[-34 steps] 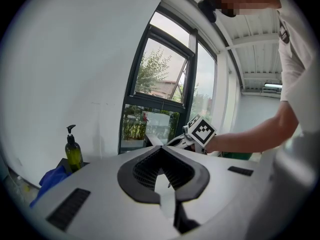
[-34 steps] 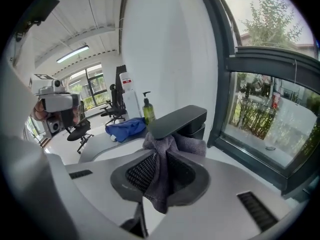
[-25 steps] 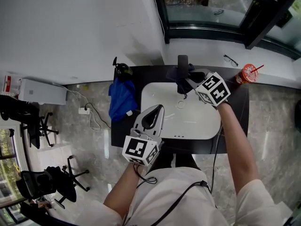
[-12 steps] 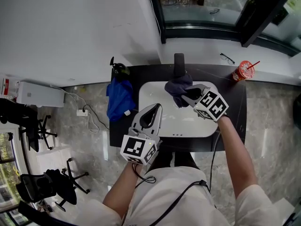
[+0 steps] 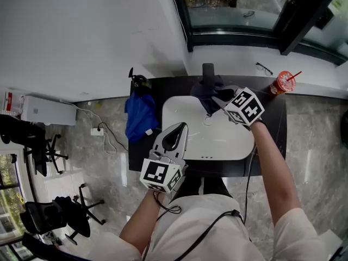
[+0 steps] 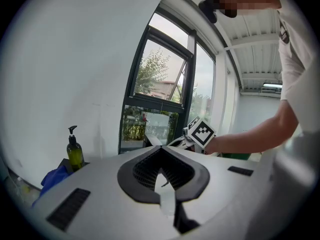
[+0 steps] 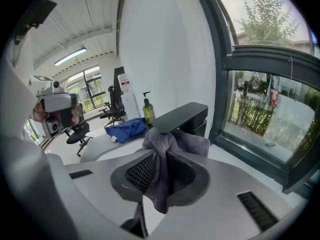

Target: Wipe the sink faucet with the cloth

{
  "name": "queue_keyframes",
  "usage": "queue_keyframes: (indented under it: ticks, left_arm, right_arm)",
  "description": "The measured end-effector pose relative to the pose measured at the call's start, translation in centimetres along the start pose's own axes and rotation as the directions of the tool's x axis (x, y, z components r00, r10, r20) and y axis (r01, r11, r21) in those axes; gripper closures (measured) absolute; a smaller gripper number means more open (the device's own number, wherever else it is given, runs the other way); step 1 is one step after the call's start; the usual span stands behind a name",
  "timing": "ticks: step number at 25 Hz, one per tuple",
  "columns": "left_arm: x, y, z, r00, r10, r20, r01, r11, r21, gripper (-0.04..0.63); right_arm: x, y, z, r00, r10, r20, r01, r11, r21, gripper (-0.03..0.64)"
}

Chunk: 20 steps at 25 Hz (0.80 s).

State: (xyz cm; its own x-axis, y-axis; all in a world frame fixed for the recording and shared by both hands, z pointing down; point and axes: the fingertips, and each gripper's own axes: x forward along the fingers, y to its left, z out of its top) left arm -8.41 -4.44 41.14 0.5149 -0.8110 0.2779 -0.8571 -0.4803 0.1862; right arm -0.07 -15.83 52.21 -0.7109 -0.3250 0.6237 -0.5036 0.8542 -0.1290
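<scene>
The dark faucet (image 5: 207, 72) stands at the back of the white sink (image 5: 185, 118); in the right gripper view its flat spout (image 7: 181, 117) juts out just ahead of the jaws. My right gripper (image 5: 220, 99) is shut on a grey-purple cloth (image 7: 165, 156), which bunches against the underside of the spout and shows as a dark wad (image 5: 205, 95) in the head view. My left gripper (image 5: 175, 135) hangs over the sink's near left part, away from the faucet, jaws closed with nothing between them (image 6: 162, 171).
A blue cloth (image 5: 140, 115) and a green soap bottle (image 5: 139, 81) sit on the dark counter left of the sink. A red cup with a straw (image 5: 285, 82) and glasses (image 5: 263, 67) lie on the right. A window ledge runs behind.
My right gripper with the cloth slid forward along the faucet over the basin, then back up toward the faucet's base. The left gripper stayed put.
</scene>
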Motion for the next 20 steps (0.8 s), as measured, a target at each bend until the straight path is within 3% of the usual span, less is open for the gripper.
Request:
queue_keyframes:
  ticks: [3,9,20]
  left_arm:
    - [-0.1,0.4,-0.1,1.0,0.011,-0.002,-0.011,1.0,-0.003,0.603]
    - [0.5,0.0,0.1,1.0,0.002,0.002,-0.002,1.0,0.0,0.603]
    - [0.0,0.4,-0.1,1.0,-0.001,0.007,0.001,1.0,-0.011,0.603]
  right_arm:
    - [0.4,-2.0,1.0,0.998,-0.054,0.016,0.054,0.999,0.002,0.561]
    - [-0.2,-2.5,1.0,0.998,-0.053,0.019,0.053,0.999,0.005,0.561]
    - [-0.9,4.1,-1.7,0.996,0.083,-0.028,-0.084,0.996,-0.04,0.561]
